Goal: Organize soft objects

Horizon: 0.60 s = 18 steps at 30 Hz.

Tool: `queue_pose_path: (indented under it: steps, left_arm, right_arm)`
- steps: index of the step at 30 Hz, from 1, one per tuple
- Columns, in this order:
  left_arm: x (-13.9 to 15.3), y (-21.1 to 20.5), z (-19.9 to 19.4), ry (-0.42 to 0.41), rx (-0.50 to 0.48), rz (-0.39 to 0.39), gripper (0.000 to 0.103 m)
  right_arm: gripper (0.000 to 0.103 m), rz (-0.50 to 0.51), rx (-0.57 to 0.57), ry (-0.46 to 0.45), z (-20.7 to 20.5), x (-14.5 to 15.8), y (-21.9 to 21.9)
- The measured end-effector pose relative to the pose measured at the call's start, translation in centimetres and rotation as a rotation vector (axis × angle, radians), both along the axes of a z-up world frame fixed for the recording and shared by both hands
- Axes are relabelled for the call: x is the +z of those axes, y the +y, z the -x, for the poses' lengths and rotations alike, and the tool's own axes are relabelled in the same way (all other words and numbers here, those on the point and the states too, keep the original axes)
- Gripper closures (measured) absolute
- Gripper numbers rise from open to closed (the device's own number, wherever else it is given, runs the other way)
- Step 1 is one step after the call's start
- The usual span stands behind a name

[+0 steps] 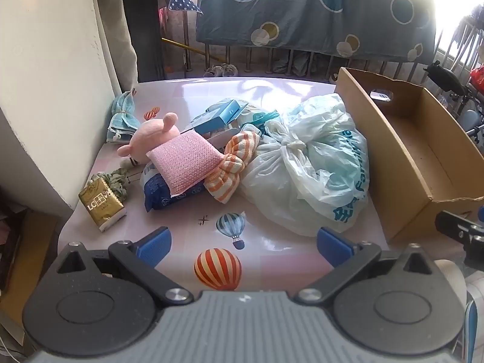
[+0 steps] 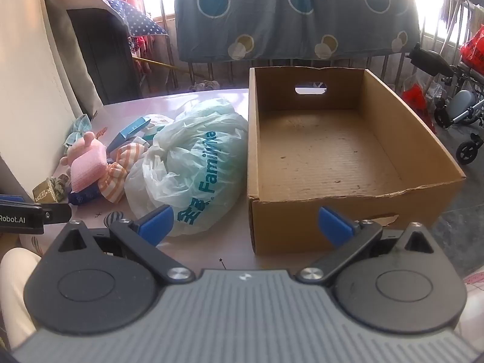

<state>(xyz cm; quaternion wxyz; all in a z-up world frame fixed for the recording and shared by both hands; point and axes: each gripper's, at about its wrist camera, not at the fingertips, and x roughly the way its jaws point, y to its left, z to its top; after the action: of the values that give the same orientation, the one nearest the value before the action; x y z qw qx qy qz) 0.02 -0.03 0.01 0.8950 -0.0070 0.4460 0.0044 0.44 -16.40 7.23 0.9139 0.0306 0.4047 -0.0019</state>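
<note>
From the left wrist view, the left gripper (image 1: 244,243) hangs over the near edge of a pink table (image 1: 272,260) printed with hot-air balloons, its blue pads spread wide with nothing between them. Ahead lies a heap of soft things: a pink plush toy (image 1: 151,137) lying on its side with its head toward the wall on the left, a pink knitted sponge (image 1: 186,163) resting across it and a dark blue packet (image 1: 165,192), the sponge's long side running from near left to far right. Touching the sponge on the right is an orange striped cloth (image 1: 233,166), bunched up. A knotted plastic bag (image 1: 314,163) fills the space between that cloth and the cardboard box (image 1: 402,163), pressed against the box's left wall. Behind the heap lie blue cartons (image 1: 220,115); by the wall sit a light blue cloth (image 1: 122,115), a green scrunchie (image 1: 115,180) and a gold tissue pack (image 1: 101,205). From the right wrist view, the right gripper (image 2: 245,225) hovers before the box (image 2: 357,199), its jaws likewise fully apart and holding nothing. The box stands open and bare inside, its long axis running away from the camera, a handle slot in the far wall. The bag (image 2: 193,166) bulges just left of it, with the plush toy (image 2: 81,148), sponge (image 2: 87,169) and striped cloth (image 2: 118,175) beyond, further left.
</note>
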Motion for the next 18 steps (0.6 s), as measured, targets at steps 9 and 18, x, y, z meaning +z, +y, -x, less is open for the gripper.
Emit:
queue_pose_path:
  steps: [9,18]
  left_arm:
    - [0.27,0.19,0.1,-0.008,0.002,0.014,0.0]
    - [-0.14,-0.28,0.26,0.001,-0.001,0.022,0.0]
  right_arm:
    - [0.001,0.001,-0.005,0.003,-0.02,0.02,0.15]
    - [0.001,0.003,-0.002,0.007,0.03,-0.07,0.16]
